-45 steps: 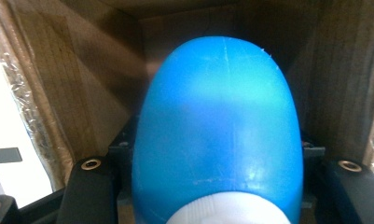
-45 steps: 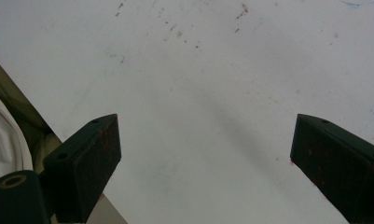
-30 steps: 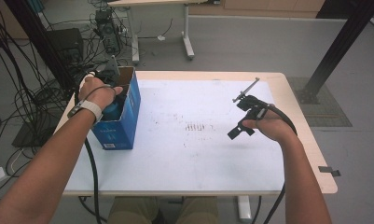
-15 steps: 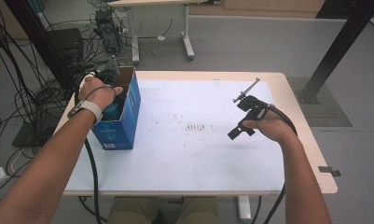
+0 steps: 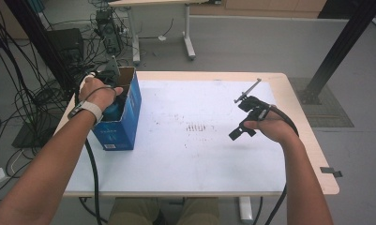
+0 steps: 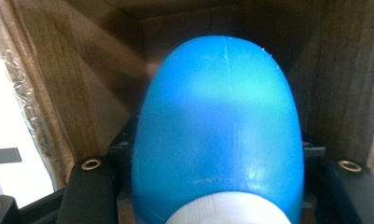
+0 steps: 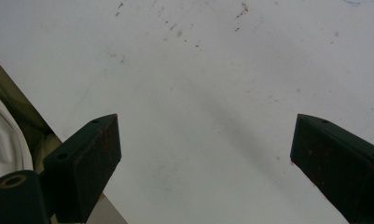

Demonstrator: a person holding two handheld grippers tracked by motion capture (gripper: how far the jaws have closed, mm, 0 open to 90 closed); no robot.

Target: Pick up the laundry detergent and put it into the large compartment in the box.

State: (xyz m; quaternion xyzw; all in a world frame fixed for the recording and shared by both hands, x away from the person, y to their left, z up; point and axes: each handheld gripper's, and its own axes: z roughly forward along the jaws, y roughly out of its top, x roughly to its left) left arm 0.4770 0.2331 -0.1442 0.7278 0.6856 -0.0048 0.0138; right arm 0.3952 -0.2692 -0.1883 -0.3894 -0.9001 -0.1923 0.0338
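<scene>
A blue bottle (image 6: 217, 126) with a white cap (image 6: 226, 211) sits between the jaws of my left gripper (image 6: 217, 184), which is shut on it. Bottle and gripper are down inside a blue cardboard box (image 5: 124, 119) at the table's left edge; brown inner walls (image 6: 72, 84) surround the bottle. In the high view a bit of the bottle (image 5: 112, 112) shows under the left hand (image 5: 97, 91). My right gripper (image 5: 242, 119) hovers over the right half of the white tabletop (image 5: 185, 154). Its jaws stand wide apart, and this gripper (image 7: 203, 163) is open with bare table between them.
The white tabletop carries small dark specks (image 5: 197, 126) near the middle. Beyond the far edge stand another desk's legs (image 5: 188, 37), a black post (image 5: 340, 47) at the right, and cables and equipment (image 5: 59, 47) on the floor at the left.
</scene>
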